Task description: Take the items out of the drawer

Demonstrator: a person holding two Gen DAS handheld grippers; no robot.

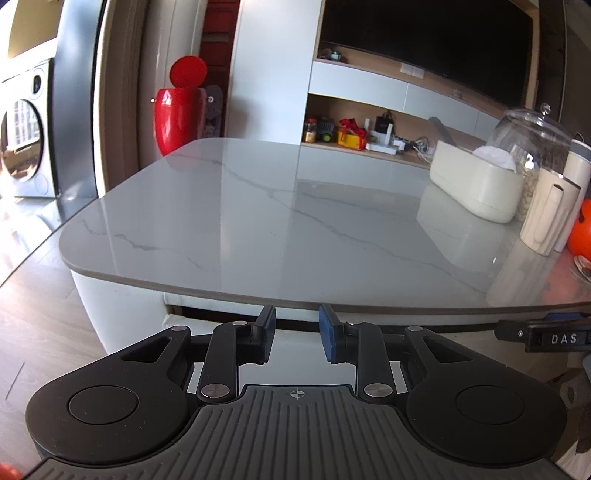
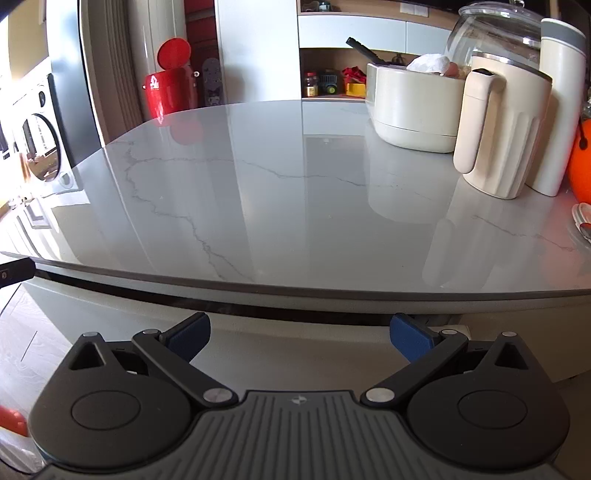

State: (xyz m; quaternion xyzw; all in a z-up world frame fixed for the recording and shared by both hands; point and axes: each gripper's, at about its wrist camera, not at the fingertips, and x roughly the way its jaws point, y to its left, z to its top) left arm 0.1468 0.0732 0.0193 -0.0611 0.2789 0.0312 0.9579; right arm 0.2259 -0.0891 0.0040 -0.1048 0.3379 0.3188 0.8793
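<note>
A white drawer front (image 1: 295, 326) runs under the marble tabletop (image 1: 258, 221), with a dark seam between them. No frame shows the drawer's inside or any item in it. My left gripper (image 1: 297, 334) points at this front just below the table edge. Its blue pads stand a narrow gap apart with nothing between them. In the right wrist view the same drawer front (image 2: 295, 347) lies below the tabletop (image 2: 258, 221). My right gripper (image 2: 299, 332) stands wide open before it, holding nothing.
On the table's right stand a cream tub (image 2: 410, 107), a glass jar (image 2: 495, 33), a cream jug (image 2: 502, 133), a tall white tumbler (image 2: 557, 103) and an orange object (image 2: 581, 162). A red bin (image 1: 179, 110) and a washing machine (image 1: 26, 140) stand on the floor beyond.
</note>
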